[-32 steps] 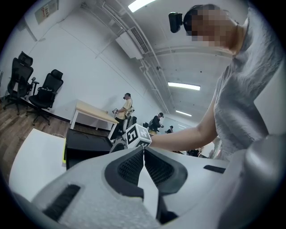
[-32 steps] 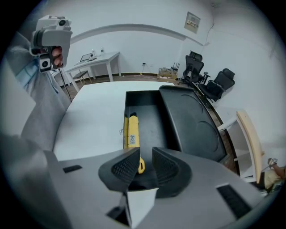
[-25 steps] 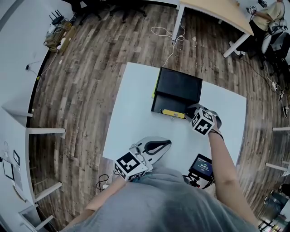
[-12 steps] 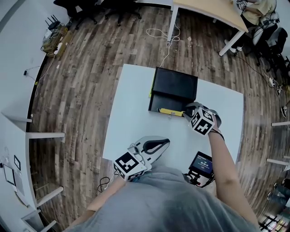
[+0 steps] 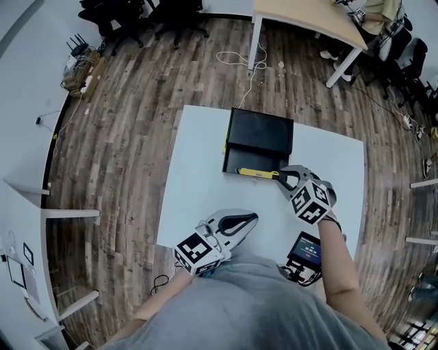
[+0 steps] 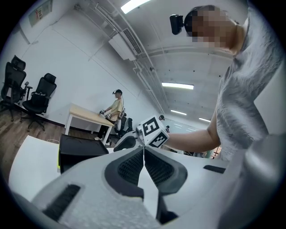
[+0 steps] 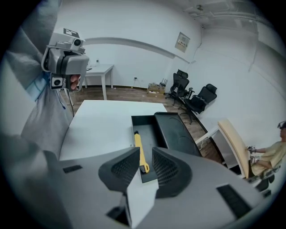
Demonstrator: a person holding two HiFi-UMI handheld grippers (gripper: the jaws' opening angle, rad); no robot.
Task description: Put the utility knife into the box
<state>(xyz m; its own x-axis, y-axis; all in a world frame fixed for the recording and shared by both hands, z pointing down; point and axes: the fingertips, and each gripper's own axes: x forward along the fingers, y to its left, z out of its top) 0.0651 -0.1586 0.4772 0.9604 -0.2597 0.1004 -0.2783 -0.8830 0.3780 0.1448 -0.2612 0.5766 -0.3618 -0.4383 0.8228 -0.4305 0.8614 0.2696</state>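
A yellow utility knife point(image 5: 256, 172) lies inside the near half of the open black box point(image 5: 233, 158), whose lid point(image 5: 261, 131) is folded back on the far side. My right gripper point(image 5: 286, 179) hovers just off the knife's right end, open, with nothing between its jaws. In the right gripper view the knife point(image 7: 139, 145) shows beyond the gap of the right gripper point(image 7: 145, 163), resting on the box point(image 7: 149, 127) floor. My left gripper point(image 5: 252, 218) is shut and empty near the table's front edge; in the left gripper view the left gripper point(image 6: 144, 154) has its pads pressed together.
The white table point(image 5: 198, 184) stands on a wood floor. A small device with a lit screen point(image 5: 304, 249) sits by the person's right side. A wooden desk point(image 5: 308, 17), office chairs point(image 5: 137, 14) and a floor cable point(image 5: 239, 58) lie beyond.
My right gripper has drawn back a little from the knife's end toward the person. The knife stays in the box. The left gripper has kept its place.
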